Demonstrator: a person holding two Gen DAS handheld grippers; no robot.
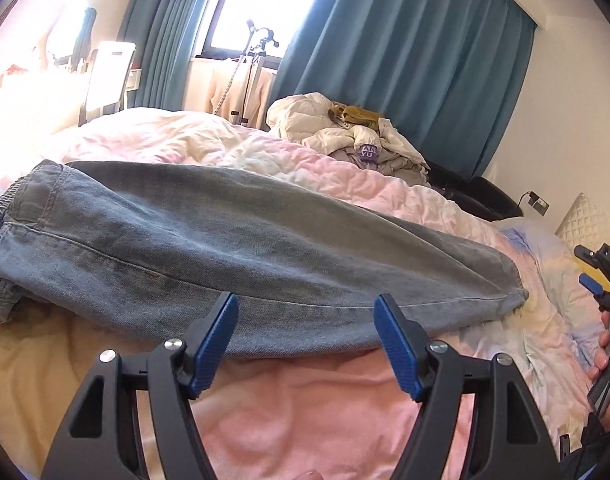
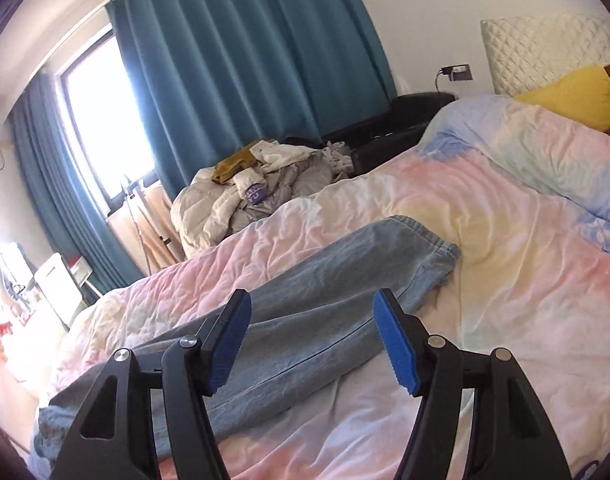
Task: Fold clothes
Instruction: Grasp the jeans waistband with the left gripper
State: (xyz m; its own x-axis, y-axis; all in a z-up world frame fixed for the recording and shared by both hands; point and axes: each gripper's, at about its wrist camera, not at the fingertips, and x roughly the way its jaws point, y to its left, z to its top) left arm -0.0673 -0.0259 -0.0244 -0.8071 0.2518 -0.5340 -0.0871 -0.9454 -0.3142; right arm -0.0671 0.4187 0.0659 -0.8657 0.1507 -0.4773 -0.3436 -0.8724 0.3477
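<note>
While angled downward over the bed, left gripper (image 1: 307,344) spread wide, ribbed blue pads (image 1: 215,344) clear of cloth. Right gripper (image 2: 311,344) likewise parted and empty, tilted down. Faded light-blue denim jeans (image 1: 233,248) lying flat along the crinkled pastel tie-dye quilt (image 2: 505,240), legs stacked, seam stitched, elastic gathered waistband bunched at one end. Heap of cream and grey clothes (image 1: 345,132) beyond.
</note>
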